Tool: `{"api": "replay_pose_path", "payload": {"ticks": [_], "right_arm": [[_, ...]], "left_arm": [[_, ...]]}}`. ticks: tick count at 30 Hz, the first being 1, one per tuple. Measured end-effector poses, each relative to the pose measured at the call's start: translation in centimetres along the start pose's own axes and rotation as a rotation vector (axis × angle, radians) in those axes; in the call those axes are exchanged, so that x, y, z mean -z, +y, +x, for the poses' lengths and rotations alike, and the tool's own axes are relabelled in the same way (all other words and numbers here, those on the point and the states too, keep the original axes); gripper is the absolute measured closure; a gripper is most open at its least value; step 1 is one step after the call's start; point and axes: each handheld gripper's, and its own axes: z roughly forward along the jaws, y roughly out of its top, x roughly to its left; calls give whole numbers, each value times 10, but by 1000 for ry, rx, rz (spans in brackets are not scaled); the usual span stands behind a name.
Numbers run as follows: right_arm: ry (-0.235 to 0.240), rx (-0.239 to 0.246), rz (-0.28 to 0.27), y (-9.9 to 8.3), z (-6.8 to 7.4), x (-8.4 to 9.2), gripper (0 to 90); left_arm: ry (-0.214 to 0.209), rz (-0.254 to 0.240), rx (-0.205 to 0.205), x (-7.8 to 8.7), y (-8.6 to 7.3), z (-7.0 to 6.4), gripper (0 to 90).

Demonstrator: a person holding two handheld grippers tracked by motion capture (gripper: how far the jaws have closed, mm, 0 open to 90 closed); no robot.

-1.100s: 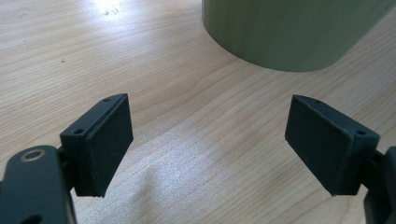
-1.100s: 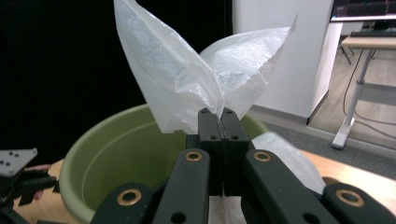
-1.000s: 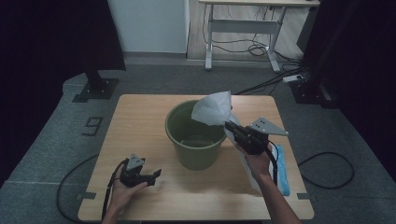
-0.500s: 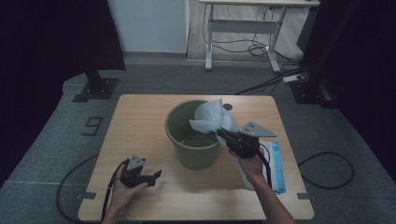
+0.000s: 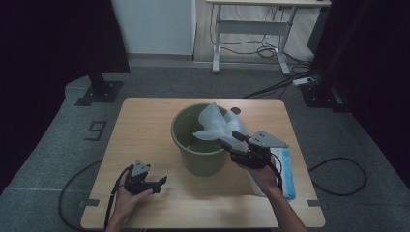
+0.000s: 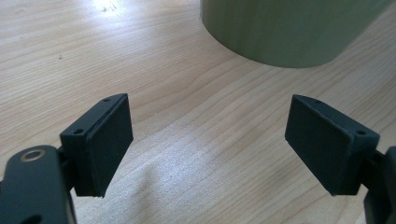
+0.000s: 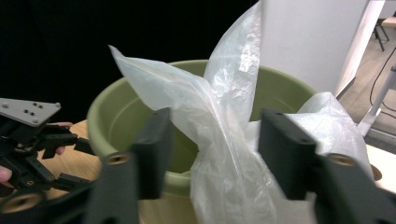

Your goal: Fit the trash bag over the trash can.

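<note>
Right tool (image 5: 231, 139): jaws just opening, plastic bag (image 5: 212, 126) loose between them, at green bucket (image 5: 197, 153) rim.
Left tool (image 5: 159, 183): open, empty.
Risk: unheld bag slides outside bucket.

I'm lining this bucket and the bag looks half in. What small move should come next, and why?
Probably bring the left gripper from the table to the bucket rim and take the bag: the right gripper has just opened with the bag loose between its jaws, draped over the near rim.

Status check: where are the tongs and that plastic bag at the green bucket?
Right tongs just opened, bag loose between the jaws. Bag draped over the bucket rim. Left tongs open, resting on the table. Nothing blocking.
</note>
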Motion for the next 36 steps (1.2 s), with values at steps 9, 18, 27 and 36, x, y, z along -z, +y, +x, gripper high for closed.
{"api": "replay_pose_path", "payload": {"ticks": [9, 18, 27, 36], "right_arm": [[-35, -35, -8, -12, -4, 25, 281], [-64, -101, 21, -46, -16, 41, 246], [-124, -155, 111, -102, -20, 49, 223], [-184, -201, 152, -128, -31, 52, 277]], "left_arm": [[-2, 1, -1, 0, 0, 0, 152], [0, 2, 1, -1, 0, 1, 151], [-6, -8, 21, 1, 0, 3, 151], [-3, -4, 24, 0, 0, 4, 151]]}}
